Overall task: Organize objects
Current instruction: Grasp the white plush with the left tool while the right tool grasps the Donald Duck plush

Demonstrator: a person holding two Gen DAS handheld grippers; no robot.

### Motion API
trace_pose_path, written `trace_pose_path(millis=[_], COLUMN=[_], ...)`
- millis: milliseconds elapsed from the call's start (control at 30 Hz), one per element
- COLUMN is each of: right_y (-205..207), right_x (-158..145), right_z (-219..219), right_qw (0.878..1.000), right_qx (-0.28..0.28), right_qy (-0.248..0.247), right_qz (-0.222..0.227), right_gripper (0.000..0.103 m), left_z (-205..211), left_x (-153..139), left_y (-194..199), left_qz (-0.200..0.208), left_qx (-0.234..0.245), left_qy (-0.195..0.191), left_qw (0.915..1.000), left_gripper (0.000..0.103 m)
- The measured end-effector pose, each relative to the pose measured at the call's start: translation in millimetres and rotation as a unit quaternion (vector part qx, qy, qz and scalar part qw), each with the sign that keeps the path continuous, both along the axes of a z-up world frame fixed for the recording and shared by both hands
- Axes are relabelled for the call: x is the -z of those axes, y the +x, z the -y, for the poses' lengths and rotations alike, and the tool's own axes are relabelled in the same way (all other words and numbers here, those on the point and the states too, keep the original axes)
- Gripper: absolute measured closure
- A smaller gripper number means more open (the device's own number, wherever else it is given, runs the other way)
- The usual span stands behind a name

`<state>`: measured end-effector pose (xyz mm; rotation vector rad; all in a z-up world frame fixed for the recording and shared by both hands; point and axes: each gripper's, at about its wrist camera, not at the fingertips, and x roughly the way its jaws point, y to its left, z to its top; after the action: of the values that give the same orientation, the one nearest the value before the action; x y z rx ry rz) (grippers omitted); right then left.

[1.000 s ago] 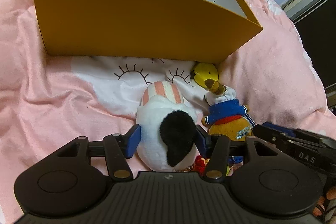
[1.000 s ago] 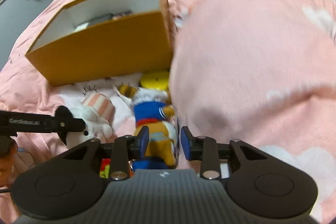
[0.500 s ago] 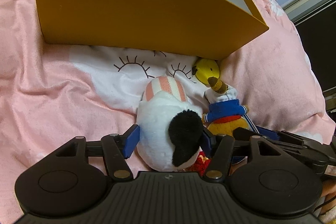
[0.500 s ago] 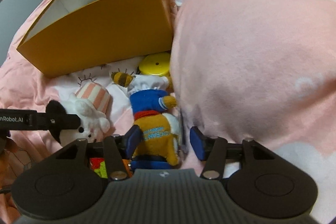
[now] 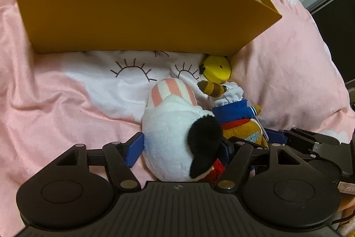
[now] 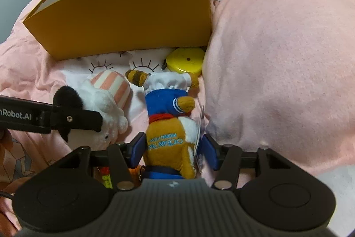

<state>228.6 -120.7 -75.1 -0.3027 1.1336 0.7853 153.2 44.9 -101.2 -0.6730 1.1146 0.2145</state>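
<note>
A white plush with a black ear and pink striped hat [image 5: 175,132] lies on the pink blanket. My left gripper [image 5: 182,146] has its blue pads against both its sides. It also shows in the right wrist view [image 6: 104,99]. Beside it lies an orange plush in a blue sailor top [image 6: 170,126], also in the left wrist view [image 5: 239,119]. My right gripper [image 6: 173,148] straddles its body, pads at its sides with small gaps. A yellow round tape measure [image 6: 186,59] lies by the orange box [image 5: 137,12].
The open orange box [image 6: 124,8] stands on the bed just beyond the toys, with flat items inside. A big pink pillow [image 6: 281,59] rises at the right. The blanket's white patch with drawn eyelashes [image 5: 124,81] lies under the toys.
Both grippers moved forward over their plush toys. The right gripper opened wider and now straddles the orange plush. The left pads now sit against the white plush.
</note>
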Motion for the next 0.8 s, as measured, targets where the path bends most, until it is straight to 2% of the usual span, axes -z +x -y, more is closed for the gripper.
trace_pose_path(millis=[167,333,467,667,700,767,800], right_y=[2,3,5,6,6,7,9], right_x=[-2,-20,-41,-78,-86,-102,-111], right_z=[5,16,21,25,23,20,20], right_qw=[1.0,0.999,0.997,0.993,0.992,0.991,0.991], right_qx=[0.013,0.035,0.04,0.045,0.042,0.038,0.041], right_qy=[0.008,0.037,0.067,0.112,0.118,0.127,0.124], right_qz=[-0.006,-0.005,-0.013,-0.003,0.005,0.025,0.035], right_gripper=[0.053,0.057,0.057,0.063,0.066,0.098,0.101], left_z=[3,-5,-11,-20,-22,-25,-26], left_x=[-4,-11,-29,-65,-74,-90,-98], left_y=[-3,-15,-23,-30,-30,-29,-27], left_qz=[0.009,0.034,0.069,0.116,0.128,0.144,0.152], left_qx=[0.003,-0.006,-0.015,-0.034,-0.036,-0.039,-0.041], left_qy=[0.005,-0.019,-0.039,-0.04,-0.037,-0.025,-0.015], left_qw=[0.9999,0.9992,0.9967,0.9919,0.9904,0.9885,0.9874], left_gripper=[0.032,0.035,0.035,0.035,0.035,0.035,0.035])
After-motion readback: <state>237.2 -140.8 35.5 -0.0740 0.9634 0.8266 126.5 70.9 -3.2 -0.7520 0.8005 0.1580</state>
